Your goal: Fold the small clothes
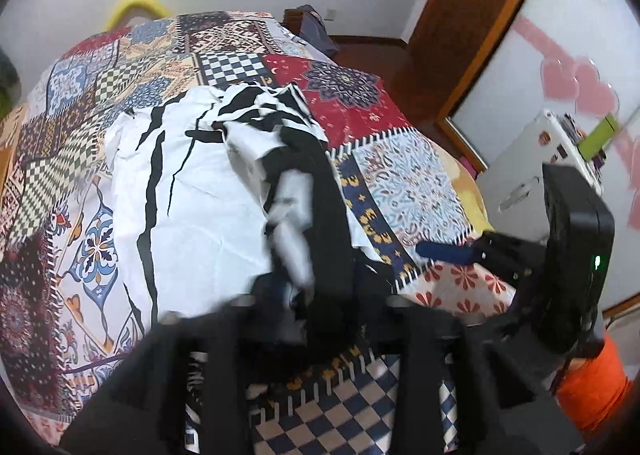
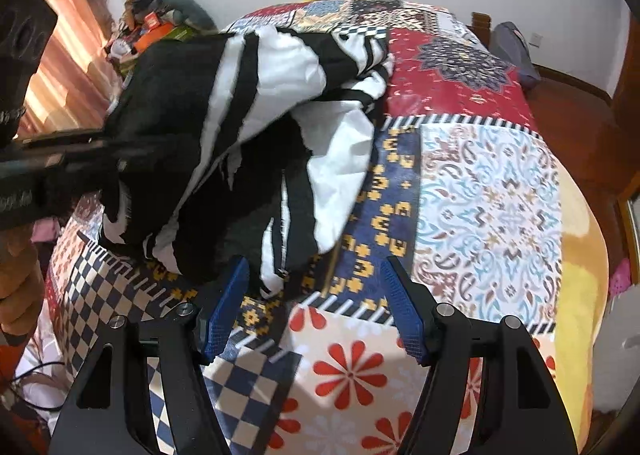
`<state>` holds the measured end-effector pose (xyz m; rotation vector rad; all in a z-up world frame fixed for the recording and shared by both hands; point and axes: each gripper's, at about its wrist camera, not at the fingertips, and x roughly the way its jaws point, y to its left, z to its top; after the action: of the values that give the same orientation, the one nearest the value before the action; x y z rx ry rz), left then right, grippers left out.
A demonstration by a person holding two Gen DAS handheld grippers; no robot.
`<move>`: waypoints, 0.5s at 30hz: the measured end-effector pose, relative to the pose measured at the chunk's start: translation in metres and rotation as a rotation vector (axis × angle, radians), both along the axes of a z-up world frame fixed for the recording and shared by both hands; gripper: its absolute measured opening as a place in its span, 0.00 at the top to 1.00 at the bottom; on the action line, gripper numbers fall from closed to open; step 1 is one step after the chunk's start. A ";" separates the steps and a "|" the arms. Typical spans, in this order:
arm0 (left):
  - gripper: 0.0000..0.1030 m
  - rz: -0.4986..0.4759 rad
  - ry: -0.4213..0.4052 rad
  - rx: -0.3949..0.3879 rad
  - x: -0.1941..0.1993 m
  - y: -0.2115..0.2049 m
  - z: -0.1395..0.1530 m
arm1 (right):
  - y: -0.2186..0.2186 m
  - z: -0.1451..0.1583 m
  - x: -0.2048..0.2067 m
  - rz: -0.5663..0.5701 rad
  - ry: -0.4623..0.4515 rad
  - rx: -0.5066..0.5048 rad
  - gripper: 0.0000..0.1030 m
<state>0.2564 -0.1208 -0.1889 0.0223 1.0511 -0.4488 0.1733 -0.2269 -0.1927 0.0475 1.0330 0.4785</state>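
A black-and-white garment (image 1: 208, 191) lies partly spread on the patchwork bedspread (image 1: 408, 175). My left gripper (image 1: 320, 307) is shut on a bunched black-and-white part of it and holds that part lifted. In the right wrist view the lifted garment (image 2: 256, 135) hangs from the left gripper (image 2: 100, 147) at the left edge. My right gripper (image 2: 316, 287) is open, its blue pads (image 2: 230, 303) just in front of the hanging hem, holding nothing. The right gripper also shows in the left wrist view (image 1: 444, 251).
The bed fills both views, with a yellow blanket (image 2: 580, 295) at its right edge. A wooden door frame (image 1: 472, 27) and a white appliance (image 1: 532, 171) stand to the right. Clutter (image 2: 160, 27) is piled at the back left by a curtain.
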 end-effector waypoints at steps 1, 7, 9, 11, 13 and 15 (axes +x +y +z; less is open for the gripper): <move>0.36 -0.004 -0.013 -0.008 -0.002 0.000 0.003 | -0.004 0.003 -0.003 -0.010 -0.006 0.004 0.37; 0.30 0.040 -0.144 -0.041 -0.022 0.025 0.043 | -0.022 0.038 -0.013 -0.055 -0.099 0.015 0.37; 0.23 0.078 -0.182 -0.040 -0.024 0.037 0.053 | -0.024 0.050 -0.012 -0.057 -0.132 0.023 0.37; 0.22 0.124 -0.200 -0.020 -0.022 0.053 0.053 | -0.020 0.065 -0.009 -0.051 -0.168 0.048 0.37; 0.22 0.167 -0.165 0.014 -0.014 0.063 0.042 | -0.012 0.075 -0.005 -0.037 -0.186 0.085 0.36; 0.22 0.201 -0.117 0.048 -0.008 0.071 0.025 | -0.001 0.080 -0.001 -0.019 -0.193 0.127 0.35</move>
<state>0.2486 -0.0495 -0.1638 -0.0140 0.9381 -0.2368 0.1721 -0.2281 -0.1130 0.1214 0.8119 0.5206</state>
